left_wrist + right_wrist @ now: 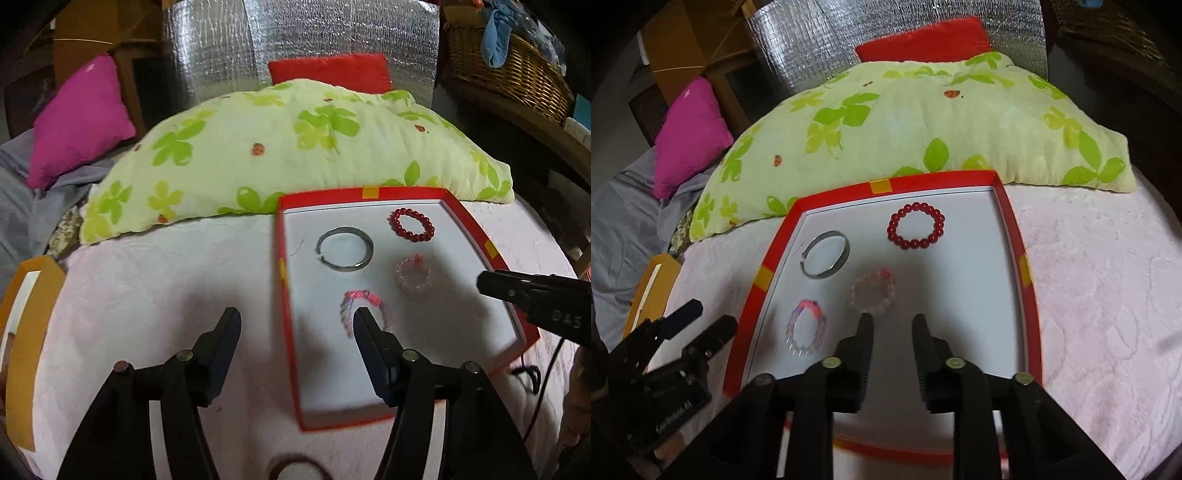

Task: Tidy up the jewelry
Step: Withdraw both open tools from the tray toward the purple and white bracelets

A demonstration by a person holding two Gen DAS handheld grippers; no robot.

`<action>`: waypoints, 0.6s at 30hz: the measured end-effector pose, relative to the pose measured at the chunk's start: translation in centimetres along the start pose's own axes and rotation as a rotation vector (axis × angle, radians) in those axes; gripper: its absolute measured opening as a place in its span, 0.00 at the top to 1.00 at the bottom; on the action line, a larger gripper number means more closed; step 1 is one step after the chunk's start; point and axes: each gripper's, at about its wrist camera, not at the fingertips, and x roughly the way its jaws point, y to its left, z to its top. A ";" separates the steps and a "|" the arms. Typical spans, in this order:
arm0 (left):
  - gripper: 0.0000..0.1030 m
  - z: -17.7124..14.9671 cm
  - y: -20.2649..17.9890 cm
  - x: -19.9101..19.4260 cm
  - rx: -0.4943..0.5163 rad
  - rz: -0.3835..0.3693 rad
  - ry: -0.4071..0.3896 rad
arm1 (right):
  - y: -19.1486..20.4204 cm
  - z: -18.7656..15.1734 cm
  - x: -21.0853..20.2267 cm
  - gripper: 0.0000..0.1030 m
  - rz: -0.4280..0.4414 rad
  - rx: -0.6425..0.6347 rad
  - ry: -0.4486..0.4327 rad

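A shallow red box [1012, 225] with a matte white floor and yellow tape patches on its rim lies on a pale pink, embossed bedspread [1108, 295], just in front of a plump cream pillow [923, 122] printed with green leaves and ladybirds. Four bracelets lie flat and apart on the white floor. In the right wrist view a ring of glossy round red beads [916, 226] sits at 12 o'clock, a smooth grey metal bangle [825, 259] with a small gap sits at 10 o'clock, a blurred clear faceted-bead bracelet [873, 295] with a pink spot is at the centre, and a pink-and-clear beaded bracelet [806, 328] lies at 8 o'clock. The right gripper [892, 319] hangs over the box with its black ribbed fingers parted and nothing between them, tips just short of the clear bracelet. The left gripper [295, 317] is spread wide and empty, straddling the box's left rim, its right finger overlapping the pink-and-clear bracelet. A magenta cushion [690, 136] and quilted silver foil [820, 40] stand behind.
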 end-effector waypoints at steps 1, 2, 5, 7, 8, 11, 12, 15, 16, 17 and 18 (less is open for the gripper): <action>0.37 -0.4 0.1 -0.5 0.002 0.004 -0.003 | 0.1 -0.4 -0.5 0.71 0.003 -0.004 -0.003; 0.37 -0.7 0.2 -0.8 0.004 0.005 -0.003 | 0.1 -0.8 -1.1 0.71 0.004 -0.009 -0.006; 0.37 -1.9 0.3 -1.8 0.020 0.004 -0.001 | 0.1 -2.1 -2.7 0.71 0.012 -0.013 -0.016; 0.37 -2.8 0.4 -2.5 0.023 0.014 -0.002 | 0.1 -3.1 -3.8 0.71 0.030 -0.008 -0.018; 0.37 -3.3 0.6 -2.8 0.021 0.017 -0.001 | 0.1 -3.7 -4.3 0.71 0.036 -0.013 -0.020; 0.37 -4.8 1.6 -3.8 0.004 0.024 0.007 | 0.3 -5.3 -5.7 0.71 0.051 -0.028 -0.023; 0.37 -5.2 1.9 -4.1 -0.004 0.030 0.006 | 0.3 -6.0 -6.1 0.71 0.063 -0.027 -0.018; 0.37 -6.6 3.0 -5.3 -0.032 0.049 0.004 | 0.3 -7.8 -6.9 0.71 0.071 -0.025 -0.010; 0.37 -7.1 3.4 -5.6 -0.043 0.052 0.004 | 0.2 -8.4 -7.2 0.71 0.073 -0.027 -0.006; 0.37 -7.6 3.7 -6.0 -0.053 0.053 0.005 | 0.2 -8.8 -7.4 0.71 0.076 -0.027 -0.004; 0.37 -8.2 4.0 -6.3 -0.061 0.052 0.007 | 0.1 -9.4 -7.7 0.71 0.079 -0.026 -0.002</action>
